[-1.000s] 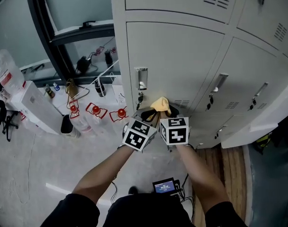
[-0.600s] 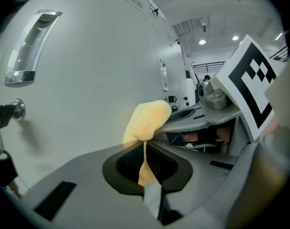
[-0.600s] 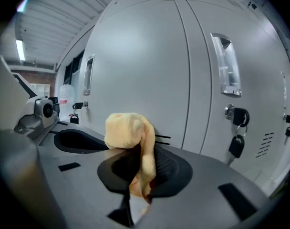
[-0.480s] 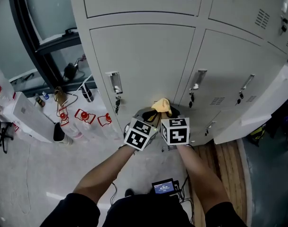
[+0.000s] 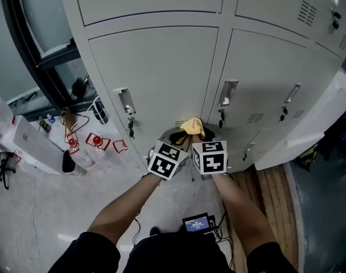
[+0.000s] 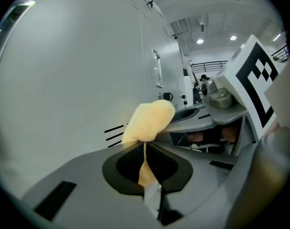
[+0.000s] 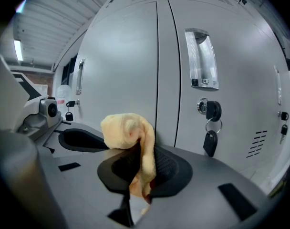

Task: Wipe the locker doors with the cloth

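A small yellow cloth point(image 5: 192, 126) is bunched between my two grippers, which stand side by side just in front of the grey lockers. My left gripper point(image 5: 181, 137) is shut on the cloth point(image 6: 150, 120), a thin fold of it pinched between the jaws. Shut on the same cloth point(image 7: 128, 130) from the other side is my right gripper point(image 5: 201, 134). The lump sits close to the seam between the left locker door point(image 5: 156, 67) and the right locker door point(image 5: 270, 67). I cannot tell whether it touches the metal.
Each door has a chrome handle point(image 5: 123, 101) with a keyed lock point(image 7: 209, 111) and hanging key below. An open locker door point(image 5: 309, 124) juts out at right over a wooden floor point(image 5: 275, 192). A white box point(image 5: 25, 144) and red-tagged items point(image 5: 96, 141) lie at left.
The lockers have slid left in the head view, so my grippers now face the seam between two doors instead of the left door. Both stay shut on the cloth.
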The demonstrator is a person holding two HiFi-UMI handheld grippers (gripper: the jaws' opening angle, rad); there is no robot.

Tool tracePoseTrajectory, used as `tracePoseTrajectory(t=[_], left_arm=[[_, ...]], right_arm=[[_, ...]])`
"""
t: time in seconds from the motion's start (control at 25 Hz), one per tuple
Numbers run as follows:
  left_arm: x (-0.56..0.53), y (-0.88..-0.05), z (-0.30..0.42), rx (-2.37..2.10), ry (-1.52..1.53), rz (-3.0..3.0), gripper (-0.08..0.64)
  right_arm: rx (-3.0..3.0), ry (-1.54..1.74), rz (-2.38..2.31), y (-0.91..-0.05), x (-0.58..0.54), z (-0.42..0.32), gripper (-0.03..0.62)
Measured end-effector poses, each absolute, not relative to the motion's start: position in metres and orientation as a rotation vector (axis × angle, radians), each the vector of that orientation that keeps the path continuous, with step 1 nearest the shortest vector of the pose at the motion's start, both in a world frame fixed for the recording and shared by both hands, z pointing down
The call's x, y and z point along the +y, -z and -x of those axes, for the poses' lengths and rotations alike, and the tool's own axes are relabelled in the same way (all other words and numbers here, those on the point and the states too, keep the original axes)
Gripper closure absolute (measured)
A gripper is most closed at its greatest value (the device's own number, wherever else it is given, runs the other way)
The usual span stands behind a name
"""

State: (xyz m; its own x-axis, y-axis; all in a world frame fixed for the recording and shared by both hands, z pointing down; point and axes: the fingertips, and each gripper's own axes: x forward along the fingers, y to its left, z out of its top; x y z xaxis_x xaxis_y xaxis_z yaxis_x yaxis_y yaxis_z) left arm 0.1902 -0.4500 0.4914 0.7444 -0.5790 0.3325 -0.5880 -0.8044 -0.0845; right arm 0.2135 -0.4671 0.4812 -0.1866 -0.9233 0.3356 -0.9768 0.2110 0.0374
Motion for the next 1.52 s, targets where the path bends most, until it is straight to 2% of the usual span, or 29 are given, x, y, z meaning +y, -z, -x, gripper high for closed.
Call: tracePoseTrajectory(t=[0.6, 1.04, 1.24, 1.52], left_arm=[[-0.422, -0.482, -0.181, -0.976, -0.473, -2.917, 0.528], [-0.351, -0.429, -0.13, -0.914, -0.021, -2.914, 0.528], [-0.294, -0.431, -0.1, -0.897, -0.068, -2.956, 0.528], [-0.208, -0.441, -0.047, -0.909, -0.152, -2.994, 0.529]], right_arm=[[-2.313, -0.373, -1.761, -0.474, -0.441, -0.215, 0.52], [-2.573, -0.358, -1.773, -0.424, -0.383, -0.224, 0.52], [-2.62, -0.322, -1.717, -0.413, -0.34, -0.216, 0.52], [-2.612, -0.187, -1.58, -0.404, -0.258, -0.161, 0.52]])
